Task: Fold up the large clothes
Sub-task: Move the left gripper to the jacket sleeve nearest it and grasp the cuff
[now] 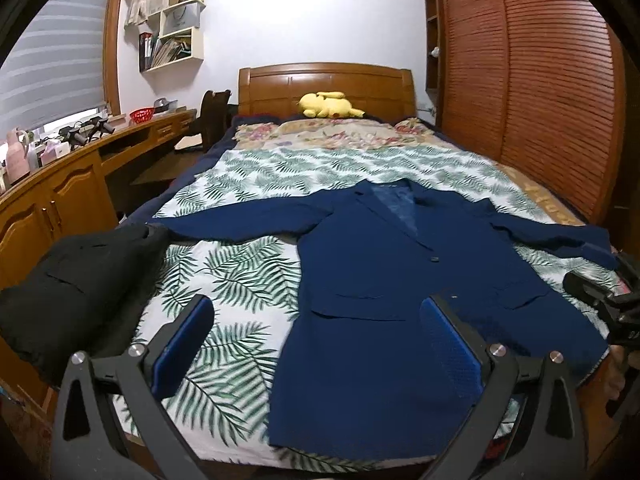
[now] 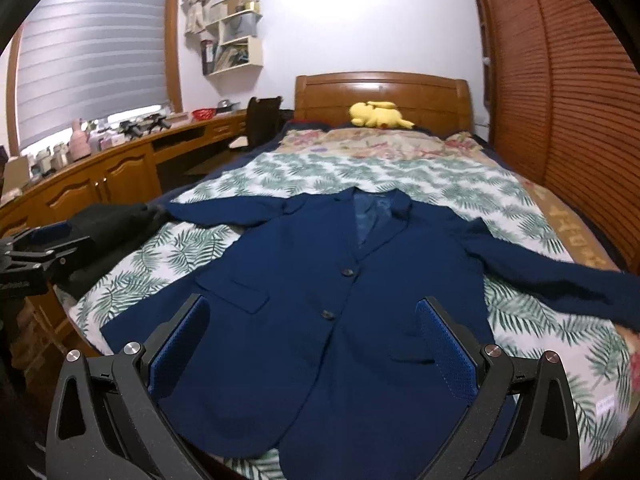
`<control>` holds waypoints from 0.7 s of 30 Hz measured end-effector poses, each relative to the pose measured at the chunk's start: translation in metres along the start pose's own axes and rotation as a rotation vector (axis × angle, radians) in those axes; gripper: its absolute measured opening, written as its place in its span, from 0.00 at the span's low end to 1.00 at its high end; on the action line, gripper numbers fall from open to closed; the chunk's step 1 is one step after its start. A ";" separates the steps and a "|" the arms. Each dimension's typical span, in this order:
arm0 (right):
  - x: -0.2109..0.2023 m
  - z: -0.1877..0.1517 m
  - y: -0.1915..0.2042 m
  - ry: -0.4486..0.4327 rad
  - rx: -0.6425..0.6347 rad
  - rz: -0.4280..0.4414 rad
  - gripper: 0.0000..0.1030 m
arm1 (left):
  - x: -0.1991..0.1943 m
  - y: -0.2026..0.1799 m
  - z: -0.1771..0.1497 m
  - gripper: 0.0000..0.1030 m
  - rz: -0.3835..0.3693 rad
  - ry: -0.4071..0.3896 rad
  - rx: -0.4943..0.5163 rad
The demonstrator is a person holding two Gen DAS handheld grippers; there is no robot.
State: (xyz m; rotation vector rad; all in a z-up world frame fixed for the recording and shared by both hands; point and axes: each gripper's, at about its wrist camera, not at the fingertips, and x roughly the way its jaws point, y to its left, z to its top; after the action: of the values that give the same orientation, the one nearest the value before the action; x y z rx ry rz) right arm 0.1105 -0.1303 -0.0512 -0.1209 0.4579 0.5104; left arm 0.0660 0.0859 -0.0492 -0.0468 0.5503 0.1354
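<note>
Wooden furniture frames a bedroom whose bed (image 1: 248,264) fills the middle of both views, covered by a leaf-print sheet. A navy blazer (image 1: 384,300) lies face up and flat on that sheet, collar toward the headboard (image 1: 326,88) at upper centre, both sleeves spread out to the sides, hem nearest the cameras. Two buttons show down its front in the right wrist view.

At the bottom of the left wrist view, the left claw (image 1: 316,344) hovers over the foot of the bed with its blue-padded fingers spread wide, gripping nothing; one finger is over the bare sheet, the other over the blazer's lower front. The right claw (image 2: 312,344) is likewise spread wide and empty, both of its fingers framing the blazer's lower half. Each claw also appears at the edge of the other's view: the right one at the right edge of the left view, the left one at the left edge of the right view, where small white lettering on its body is too blurred to read.

A black garment (image 1: 80,288) lies bunched at the bed's left edge, just beside the blazer's sleeve end. A yellow plush toy (image 1: 328,105) rests by the headboard. Gold characters along the sheet's right border cannot be read.
</note>
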 end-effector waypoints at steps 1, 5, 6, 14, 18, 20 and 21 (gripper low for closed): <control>0.006 0.002 0.002 0.003 -0.006 0.010 1.00 | 0.006 0.004 0.001 1.00 0.006 0.006 0.003; 0.032 0.009 0.008 0.008 -0.020 0.039 1.00 | 0.034 0.021 0.003 1.00 0.022 0.030 0.005; 0.038 0.010 0.010 0.011 -0.024 0.044 1.00 | 0.040 0.024 0.004 1.00 0.023 0.040 0.005; 0.086 0.017 0.022 0.027 -0.057 0.087 1.00 | 0.087 0.049 0.006 1.00 0.026 0.117 0.003; 0.115 0.027 0.023 0.030 -0.041 0.116 1.00 | 0.106 0.059 0.013 1.00 0.037 0.138 0.019; 0.130 0.034 0.026 0.034 -0.031 0.128 1.00 | 0.115 0.065 0.017 1.00 0.034 0.148 0.012; 0.138 0.037 0.026 0.035 -0.025 0.137 1.00 | 0.122 0.070 0.020 1.00 0.027 0.157 0.002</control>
State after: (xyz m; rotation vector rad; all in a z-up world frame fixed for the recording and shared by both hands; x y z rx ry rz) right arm 0.2188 -0.0383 -0.0805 -0.1228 0.4964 0.6495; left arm 0.1697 0.1706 -0.0965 -0.0486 0.7083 0.1582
